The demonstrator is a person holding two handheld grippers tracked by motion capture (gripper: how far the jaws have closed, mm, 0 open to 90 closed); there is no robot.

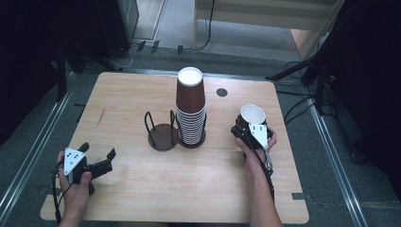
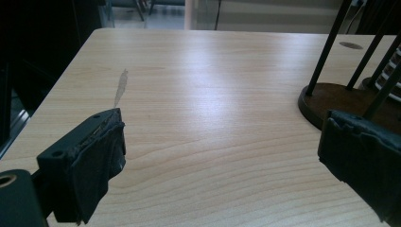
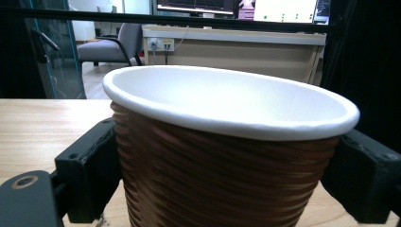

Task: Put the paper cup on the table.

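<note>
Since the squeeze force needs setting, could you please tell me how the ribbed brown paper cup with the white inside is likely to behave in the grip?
The ribbed brown paper cup probably feels light, being empty. Its thin wall may buckle under the right gripper if squeezed hard. The ribs likely keep it from slipping.

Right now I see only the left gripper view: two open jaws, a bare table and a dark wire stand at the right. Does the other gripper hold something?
Observer: Yes. The right gripper is shut on a brown paper cup, white inside.
Operator: Is the cup upright?
Observer: Roughly, mouth up; in the high view it leans a little.
Operator: Are there more cups?
Observer: A tall stack of cups stands beside the wire stand, mouths up.
</note>
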